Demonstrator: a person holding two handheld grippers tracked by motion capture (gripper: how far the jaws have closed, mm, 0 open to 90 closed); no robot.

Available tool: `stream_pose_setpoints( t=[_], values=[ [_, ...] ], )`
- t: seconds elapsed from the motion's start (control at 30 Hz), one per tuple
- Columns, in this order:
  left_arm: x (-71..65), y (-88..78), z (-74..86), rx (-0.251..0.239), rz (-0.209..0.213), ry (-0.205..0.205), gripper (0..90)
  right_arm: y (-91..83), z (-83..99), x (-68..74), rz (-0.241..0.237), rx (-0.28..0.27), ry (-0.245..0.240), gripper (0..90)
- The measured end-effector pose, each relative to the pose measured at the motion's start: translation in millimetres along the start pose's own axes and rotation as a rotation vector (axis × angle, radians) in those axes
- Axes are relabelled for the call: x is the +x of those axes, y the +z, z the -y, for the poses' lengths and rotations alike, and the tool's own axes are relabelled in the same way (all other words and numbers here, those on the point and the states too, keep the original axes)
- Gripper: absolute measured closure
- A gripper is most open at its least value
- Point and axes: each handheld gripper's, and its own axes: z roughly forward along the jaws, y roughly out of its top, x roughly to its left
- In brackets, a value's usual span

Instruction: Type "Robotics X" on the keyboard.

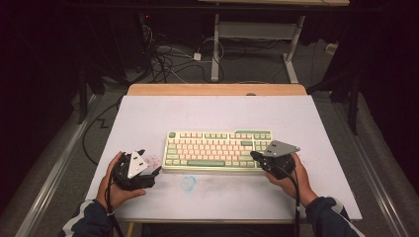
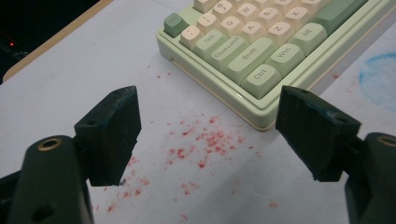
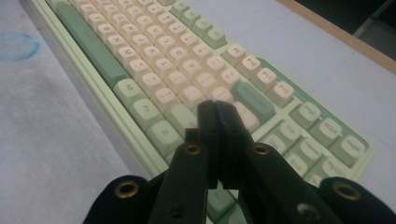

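A green and cream keyboard [image 1: 217, 150] lies across the middle of the white table top [image 1: 217, 111]. My left gripper [image 1: 157, 171] rests on the table just left of the keyboard's near left corner [image 2: 259, 116]. Its jaws stand wide apart with nothing between them, in the left gripper view [image 2: 210, 140]. My right gripper [image 1: 254, 155] hovers over the keyboard's right end. In the right gripper view its jaws are pressed together, holding nothing [image 3: 217, 109], just above the keys [image 3: 187, 77].
Red specks [image 2: 205, 140] and a faint blue smear [image 1: 188, 182] stain the table top near the keyboard's left corner. A wooden edge [image 1: 217, 89] runs along the far side. Cables [image 1: 168, 61] and a desk frame [image 1: 257, 29] lie on the floor beyond.
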Motion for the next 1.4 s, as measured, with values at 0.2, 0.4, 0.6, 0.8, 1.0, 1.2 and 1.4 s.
stream_pose_setpoints(
  t=[0.2, 0.4, 0.6, 0.8, 1.0, 1.2, 1.4],
  values=[
    [0.8, -1.3, -0.2, -0.001, 0.000, -0.004, 21.1, 18.2, -2.1, 4.0, -0.029, 0.043, -0.017, 90.0],
    [0.3, -1.1, 0.7, 0.005, 0.001, -0.001, 21.2, 22.3, 0.0, 1.4, -0.025, 0.059, -0.006, 90.0],
    [0.4, -1.0, 0.9, 0.007, 0.002, -0.001, 21.4, 25.2, 3.4, 0.0, -0.019, 0.066, 0.001, 90.0],
    [3.2, -1.9, -4.2, -0.005, -0.047, -0.042, 38.6, 25.9, 7.4, 1.0, -0.022, 0.064, 0.010, 90.0],
    [2.8, -0.2, -5.8, 0.059, -0.031, -0.043, 72.7, 25.7, 8.6, 1.0, -0.022, 0.057, 0.009, 90.0],
    [-1.0, 10.7, -13.6, 0.098, -0.015, -0.052, 86.9, 25.9, 9.2, 1.3, -0.020, 0.054, 0.010, 90.0],
    [-12.0, 23.8, -23.1, 0.116, 0.032, -0.053, 87.0, 26.0, 9.6, 1.4, -0.018, 0.050, 0.009, 90.0]
  ],
)
